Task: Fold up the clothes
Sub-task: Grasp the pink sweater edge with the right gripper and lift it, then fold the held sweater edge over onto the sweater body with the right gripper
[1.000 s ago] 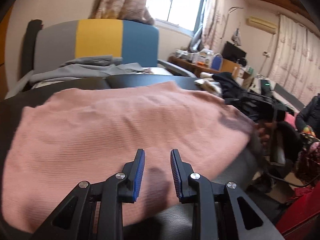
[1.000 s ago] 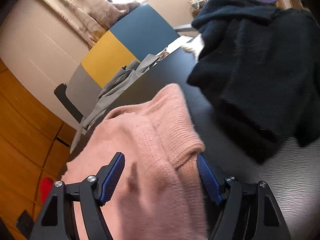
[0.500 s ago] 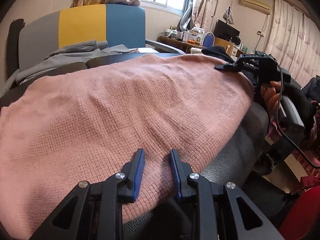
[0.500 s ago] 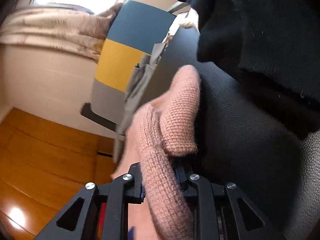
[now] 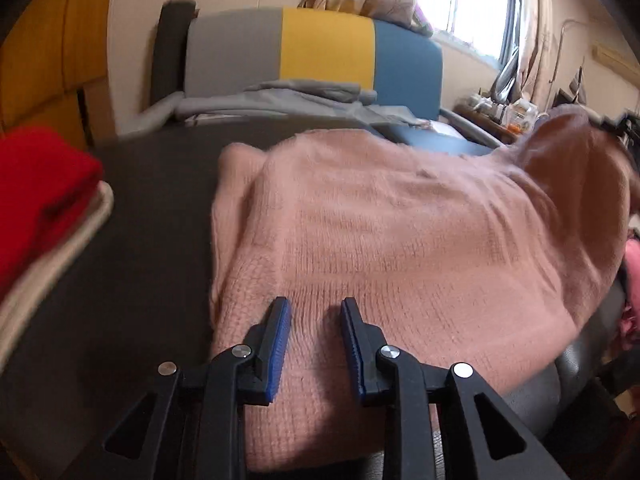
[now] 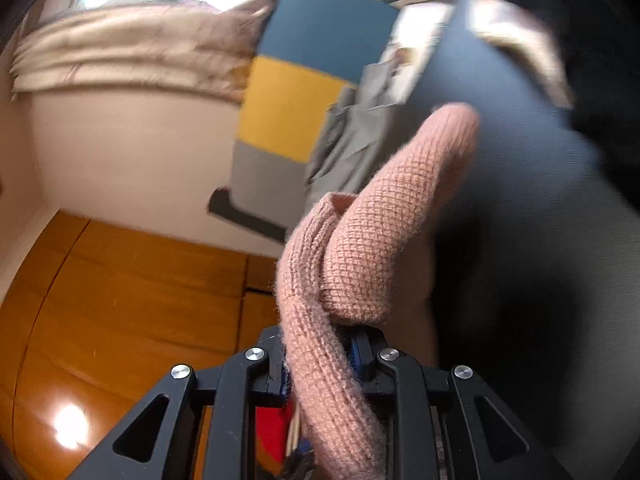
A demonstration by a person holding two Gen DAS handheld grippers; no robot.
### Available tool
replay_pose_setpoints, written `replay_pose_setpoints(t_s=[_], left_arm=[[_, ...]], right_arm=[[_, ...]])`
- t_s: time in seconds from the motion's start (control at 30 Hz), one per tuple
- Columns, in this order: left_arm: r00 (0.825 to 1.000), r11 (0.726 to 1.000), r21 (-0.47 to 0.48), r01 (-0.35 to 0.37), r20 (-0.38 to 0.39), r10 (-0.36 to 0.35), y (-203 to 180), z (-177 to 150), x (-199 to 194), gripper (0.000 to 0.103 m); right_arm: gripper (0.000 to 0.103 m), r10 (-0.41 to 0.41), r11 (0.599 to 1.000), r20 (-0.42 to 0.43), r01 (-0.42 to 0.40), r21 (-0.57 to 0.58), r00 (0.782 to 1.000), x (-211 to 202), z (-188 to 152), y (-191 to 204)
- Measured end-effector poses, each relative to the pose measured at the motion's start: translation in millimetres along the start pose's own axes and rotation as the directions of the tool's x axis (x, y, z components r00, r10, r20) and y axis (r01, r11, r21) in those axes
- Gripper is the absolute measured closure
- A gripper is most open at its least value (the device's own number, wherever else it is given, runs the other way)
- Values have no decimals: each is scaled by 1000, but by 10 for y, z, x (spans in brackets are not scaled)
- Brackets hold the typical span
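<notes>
A pink knit sweater [image 5: 400, 240] lies spread on the dark table [image 5: 152, 200]. My left gripper [image 5: 314, 308] is open, its blue-padded fingers resting on the sweater's near hem with knit between them. The sweater's right end is lifted up at the frame's right edge. My right gripper [image 6: 320, 360] is shut on a bunched edge of the pink sweater [image 6: 360, 264] and holds it above the table, tilted.
A folded red garment on a cream one [image 5: 36, 200] sits at the table's left. A grey, yellow and blue chair [image 5: 320, 52] with grey clothes stands behind. A black garment [image 6: 600, 40] lies at the table's far end.
My right gripper has shut on the sweater's edge and lifted it. My left gripper has come down onto the near hem and shifted toward the sweater's left side.
</notes>
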State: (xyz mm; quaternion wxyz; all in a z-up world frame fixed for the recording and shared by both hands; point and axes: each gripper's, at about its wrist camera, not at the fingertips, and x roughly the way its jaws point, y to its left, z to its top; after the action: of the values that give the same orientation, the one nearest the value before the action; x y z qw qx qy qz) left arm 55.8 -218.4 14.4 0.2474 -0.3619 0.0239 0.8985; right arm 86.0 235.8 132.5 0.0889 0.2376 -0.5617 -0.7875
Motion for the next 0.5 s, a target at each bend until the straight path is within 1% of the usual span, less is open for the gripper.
replay_pose_setpoints(t_s=[0.1,0.17,0.2,0.3,0.37,0.4,0.47,0.5], left_arm=[[1000,999,-40,13,25,-12,29,-56,-19,77],[998,994,-96,47,38,-44,113,-60,-17,77],[997,991,-119,62,44,-57,146,-60,-14,77],[996,988,-132,80,53,-73,134,-46,30,77],[995,986,-140,91,59,-84,126,-36,59,77],[994,985,-144,97,61,-89,122,-32,72,77],[992,981,-156,113,65,-104,142,-44,65,77],[991,978,-165,125,68,-115,164,-54,56,77]], right_arm=[[80,20,997,-62,-25,-71,998,376,-208,417],[80,24,993,-109,-37,-114,994,663,-368,671],[80,19,989,-138,-39,-145,990,858,-484,808],[80,-7,976,-199,-37,-215,980,1369,-816,1047],[80,-40,965,-234,-23,-261,971,1684,-1030,1118],[80,-79,955,-264,-3,-297,961,1924,-1205,1132],[80,-149,935,-304,33,-353,941,2262,-1458,1109],[80,-205,916,-327,63,-396,922,2472,-1645,1068]])
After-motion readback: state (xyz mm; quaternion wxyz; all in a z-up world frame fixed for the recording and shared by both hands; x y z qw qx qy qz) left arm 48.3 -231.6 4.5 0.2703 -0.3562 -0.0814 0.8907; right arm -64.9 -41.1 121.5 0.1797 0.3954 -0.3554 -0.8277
